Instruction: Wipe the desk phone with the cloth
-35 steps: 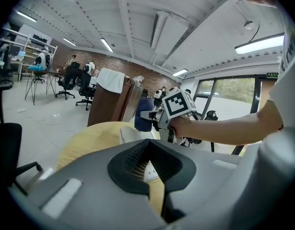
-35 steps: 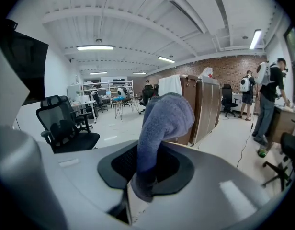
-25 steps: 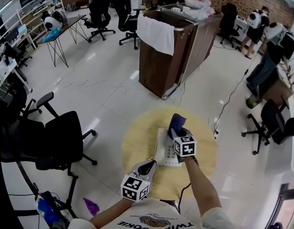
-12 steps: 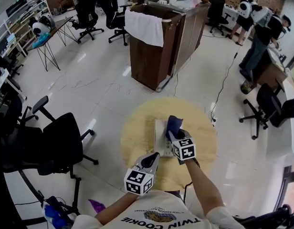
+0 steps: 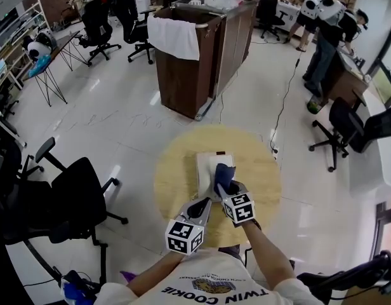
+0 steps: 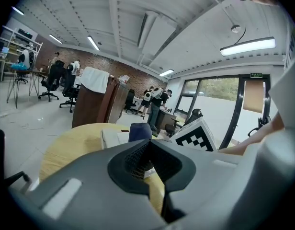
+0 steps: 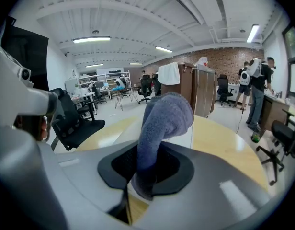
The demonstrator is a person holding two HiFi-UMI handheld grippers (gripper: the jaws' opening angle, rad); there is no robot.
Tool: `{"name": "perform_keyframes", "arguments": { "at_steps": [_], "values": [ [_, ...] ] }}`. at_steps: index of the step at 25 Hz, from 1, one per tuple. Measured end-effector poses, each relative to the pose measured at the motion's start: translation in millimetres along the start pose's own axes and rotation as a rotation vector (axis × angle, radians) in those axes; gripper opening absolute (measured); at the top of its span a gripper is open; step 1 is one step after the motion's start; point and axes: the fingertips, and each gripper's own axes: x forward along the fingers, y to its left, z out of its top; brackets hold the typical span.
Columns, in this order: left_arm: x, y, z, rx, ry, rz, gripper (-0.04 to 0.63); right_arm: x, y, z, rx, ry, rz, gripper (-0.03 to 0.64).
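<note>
White lettered T-shirt (image 5: 208, 289), grey claws (image 5: 204, 204) (image 5: 223, 188)

Head camera is looking steeply down from above the person onto the round table (image 5: 173, 170), from well up. Left gripper (image 5: 204, 205) camera is riding low, close over the tabletop, facing across it toward the wooden cabinet (image 6: 90, 107). Right gripper (image 5: 223, 188) camera is sitting equally low, facing the same way. All three are sharing tabletop, cabinet and cloth (image 7: 164, 119).
</note>
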Motion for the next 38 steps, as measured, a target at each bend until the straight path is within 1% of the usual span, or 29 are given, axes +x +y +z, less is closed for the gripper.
{"name": "perform_keyframes", "arguments": {
  "at_steps": [6, 11, 14, 16, 18, 20, 23, 26, 29, 38],
  "values": [
    [2, 1, 1, 0.005, -0.007, -0.004, -0.008, -15, 16, -21, 0.038, 0.005, -0.009, 0.067],
    [6, 1, -3, 0.009, 0.01, -0.01, -0.008, -20, 24, -36, 0.069, 0.028, 0.0, 0.067],
    [7, -4, -4, 0.015, 0.015, -0.014, -0.006, -26, 23, -35, 0.071, 0.026, -0.008, 0.067],
    [9, -6, -2, 0.03, 0.01, -0.02, -0.007, -35, 16, -18, 0.057, -0.01, -0.017, 0.067],
    [11, -5, 1, 0.044, 0.005, -0.02, -0.008, -41, 5, 12, 0.034, -0.068, -0.019, 0.067],
    [12, -3, 0, 0.043, 0.009, -0.014, -0.008, -43, -9, 39, 0.023, -0.113, -0.025, 0.067],
    [14, -2, -4, 0.033, 0.017, -0.008, -0.007, -38, -33, 69, 0.019, -0.15, -0.047, 0.067],
    [14, -3, -2, 0.032, 0.015, 0.001, -0.008, -28, -53, 88, 0.004, -0.159, -0.065, 0.067],
    [13, -1, 2, 0.026, 0.01, 0.018, -0.008, -16, -66, 102, 0.008, -0.165, -0.065, 0.067],
    [6, 13, 6, -0.011, 0.003, 0.093, -0.008, 30, -81, 115, -0.003, -0.121, -0.049, 0.067]
  ]
}}
